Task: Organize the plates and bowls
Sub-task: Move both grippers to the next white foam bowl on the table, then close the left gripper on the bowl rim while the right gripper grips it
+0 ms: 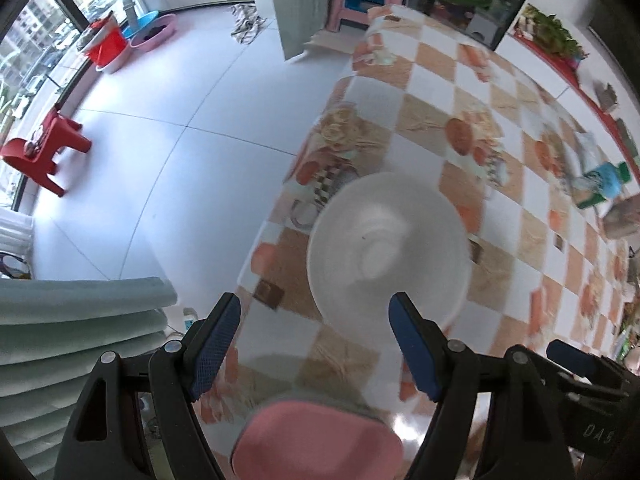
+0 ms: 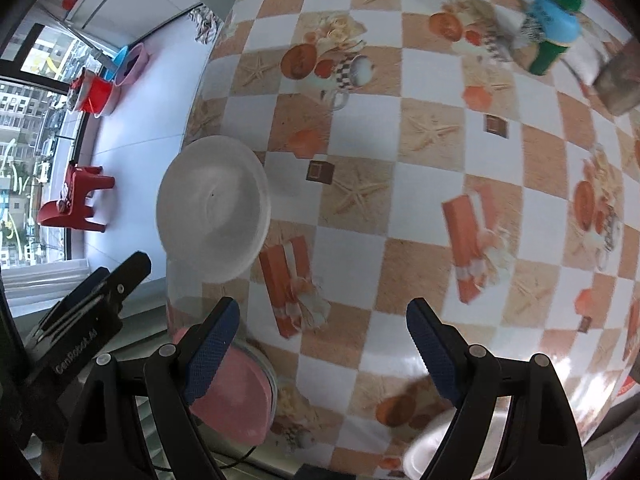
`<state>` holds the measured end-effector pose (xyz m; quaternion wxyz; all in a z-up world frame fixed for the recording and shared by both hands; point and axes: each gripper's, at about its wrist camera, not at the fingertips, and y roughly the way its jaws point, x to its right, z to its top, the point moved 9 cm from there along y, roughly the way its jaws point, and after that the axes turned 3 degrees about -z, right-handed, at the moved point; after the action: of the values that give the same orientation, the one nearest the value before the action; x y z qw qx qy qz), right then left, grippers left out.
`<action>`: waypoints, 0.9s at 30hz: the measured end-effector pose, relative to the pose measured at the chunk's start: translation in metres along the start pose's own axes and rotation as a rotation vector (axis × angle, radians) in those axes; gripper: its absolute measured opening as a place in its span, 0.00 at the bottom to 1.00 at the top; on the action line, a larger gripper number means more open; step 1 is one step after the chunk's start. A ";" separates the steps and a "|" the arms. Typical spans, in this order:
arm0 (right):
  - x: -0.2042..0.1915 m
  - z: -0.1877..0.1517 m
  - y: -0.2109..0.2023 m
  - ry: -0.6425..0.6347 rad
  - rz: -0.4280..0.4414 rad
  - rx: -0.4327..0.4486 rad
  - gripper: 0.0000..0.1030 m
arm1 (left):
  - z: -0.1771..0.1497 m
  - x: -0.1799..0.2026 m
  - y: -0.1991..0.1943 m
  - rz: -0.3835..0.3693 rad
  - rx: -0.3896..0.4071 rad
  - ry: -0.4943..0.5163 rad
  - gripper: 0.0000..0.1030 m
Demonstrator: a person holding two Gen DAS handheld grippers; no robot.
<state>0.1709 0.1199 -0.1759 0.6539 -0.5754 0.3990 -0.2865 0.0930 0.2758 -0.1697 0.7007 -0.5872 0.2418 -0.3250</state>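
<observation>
A white bowl sits on the checkered tablecloth near the table's left edge; the right wrist view has it too. My left gripper hangs open just above and in front of it, its right finger over the bowl's near rim, nothing between the pads. A pink bowl lies under that gripper at the bottom, and shows in the right view. My right gripper is open over bare cloth, empty. Another white dish peeks out at the table's near edge, partly hidden by the right finger.
Green and blue containers and a grey-brown block stand at the far side of the table. The table edge drops to a tiled floor with a red stool and red and pink basins. Stacked green chair backs lie at lower left.
</observation>
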 end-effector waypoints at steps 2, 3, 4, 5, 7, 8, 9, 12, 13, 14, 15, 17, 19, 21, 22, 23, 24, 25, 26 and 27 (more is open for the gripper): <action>-0.004 0.008 0.013 -0.003 -0.005 -0.005 0.84 | 0.007 0.000 0.009 0.010 0.001 0.002 0.77; -0.005 0.011 0.018 -0.003 -0.006 -0.008 0.84 | 0.010 0.000 0.014 0.022 0.005 0.009 0.77; -0.007 0.014 0.024 -0.004 -0.004 -0.012 0.84 | 0.013 0.000 0.019 0.033 0.004 0.023 0.77; -0.009 0.017 0.030 -0.006 -0.003 -0.017 0.84 | 0.016 0.001 0.024 0.044 0.001 0.034 0.77; -0.011 0.021 0.038 -0.008 0.003 -0.023 0.84 | 0.020 -0.001 0.031 0.060 -0.003 0.042 0.77; -0.013 0.023 0.044 -0.012 0.006 -0.026 0.84 | 0.023 -0.001 0.034 0.060 -0.002 0.042 0.77; -0.015 0.026 0.049 -0.016 0.008 -0.029 0.84 | 0.025 -0.002 0.037 0.062 -0.002 0.042 0.77; -0.019 0.032 0.060 -0.020 0.017 -0.036 0.84 | 0.030 -0.002 0.048 0.067 -0.018 0.043 0.77; -0.020 0.033 0.064 -0.021 0.020 -0.039 0.84 | 0.031 -0.001 0.052 0.066 -0.024 0.046 0.77; -0.022 0.036 0.067 -0.020 0.022 -0.037 0.84 | 0.033 0.000 0.056 0.070 -0.026 0.049 0.77; -0.023 0.037 0.068 -0.021 0.023 -0.033 0.84 | 0.034 -0.001 0.059 0.076 -0.029 0.049 0.77; -0.024 0.040 0.071 -0.028 0.015 -0.025 0.84 | 0.035 -0.002 0.065 0.075 -0.039 0.047 0.77; -0.025 0.042 0.076 -0.034 0.017 -0.029 0.84 | 0.036 0.000 0.071 0.077 -0.048 0.052 0.77; -0.026 0.041 0.079 -0.039 0.015 -0.028 0.84 | 0.034 0.003 0.076 0.065 -0.067 0.057 0.73; -0.027 0.040 0.080 -0.041 0.016 -0.026 0.82 | 0.033 0.004 0.078 0.055 -0.079 0.058 0.61; -0.027 0.040 0.080 -0.045 0.018 -0.022 0.70 | 0.031 0.007 0.082 0.045 -0.098 0.061 0.54; -0.028 0.039 0.081 -0.044 0.021 -0.024 0.61 | 0.029 0.008 0.086 0.031 -0.118 0.060 0.42; -0.030 0.037 0.083 -0.040 0.029 -0.031 0.50 | 0.027 0.011 0.089 0.017 -0.131 0.058 0.34; -0.030 0.036 0.085 -0.029 0.051 -0.045 0.47 | 0.025 0.012 0.089 0.009 -0.134 0.057 0.32; -0.030 0.035 0.086 -0.018 0.069 -0.049 0.45 | 0.024 0.015 0.089 0.010 -0.131 0.065 0.32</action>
<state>0.1773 0.1783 -0.2536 0.6526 -0.5798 0.4198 -0.2484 0.1353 0.2899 -0.2514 0.6542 -0.6197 0.2880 -0.3241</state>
